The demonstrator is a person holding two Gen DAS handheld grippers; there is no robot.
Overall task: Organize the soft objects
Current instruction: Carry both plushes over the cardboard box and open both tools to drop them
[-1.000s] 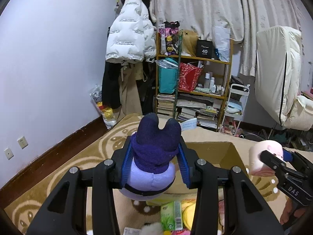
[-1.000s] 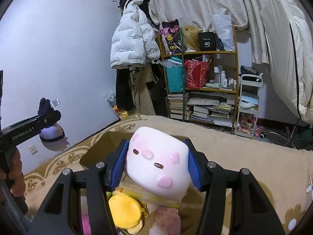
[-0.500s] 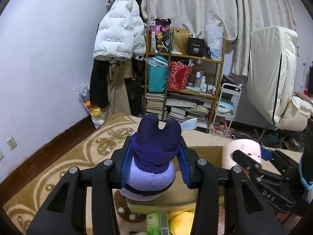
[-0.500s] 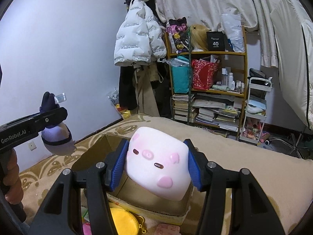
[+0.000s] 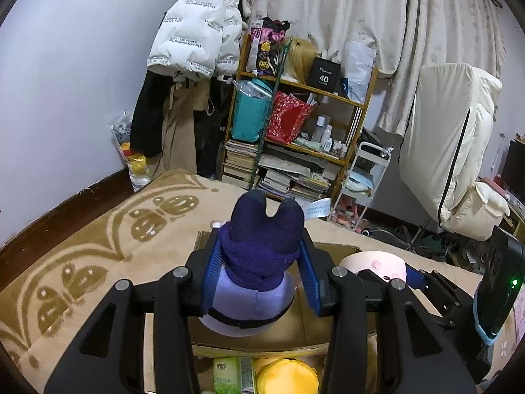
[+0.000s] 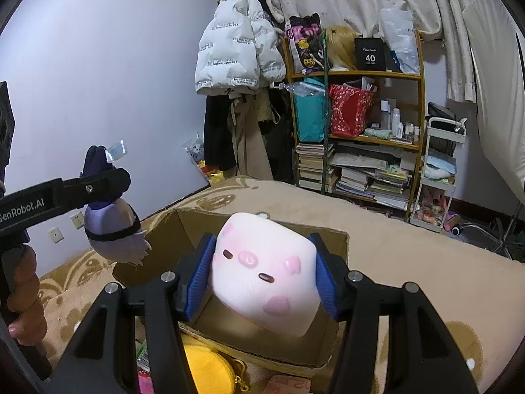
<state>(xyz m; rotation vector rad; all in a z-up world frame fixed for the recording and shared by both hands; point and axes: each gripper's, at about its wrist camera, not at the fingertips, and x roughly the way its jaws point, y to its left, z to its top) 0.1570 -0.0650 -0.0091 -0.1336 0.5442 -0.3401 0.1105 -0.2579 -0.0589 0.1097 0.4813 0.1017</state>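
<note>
My left gripper (image 5: 259, 275) is shut on a purple and lilac plush (image 5: 259, 259) and holds it above the open cardboard box (image 5: 203, 243). My right gripper (image 6: 262, 279) is shut on a white and pink cube plush (image 6: 265, 272) and holds it over the same box (image 6: 183, 233). The left gripper with the purple plush (image 6: 111, 226) shows at the left of the right wrist view. The cube plush (image 5: 374, 262) and right gripper show at the right of the left wrist view.
A yellow plush (image 6: 203, 371) and a green packet (image 5: 229, 374) lie on the patterned beige blanket (image 5: 98, 262) just in front of the box. A cluttered shelf (image 5: 295, 124), hanging coats (image 5: 193, 42) and a cart (image 5: 364, 170) stand along the far wall.
Both grippers have moved forward with their plush toys, from beside the box to over its opening. The right gripper has come closer to the left one.
</note>
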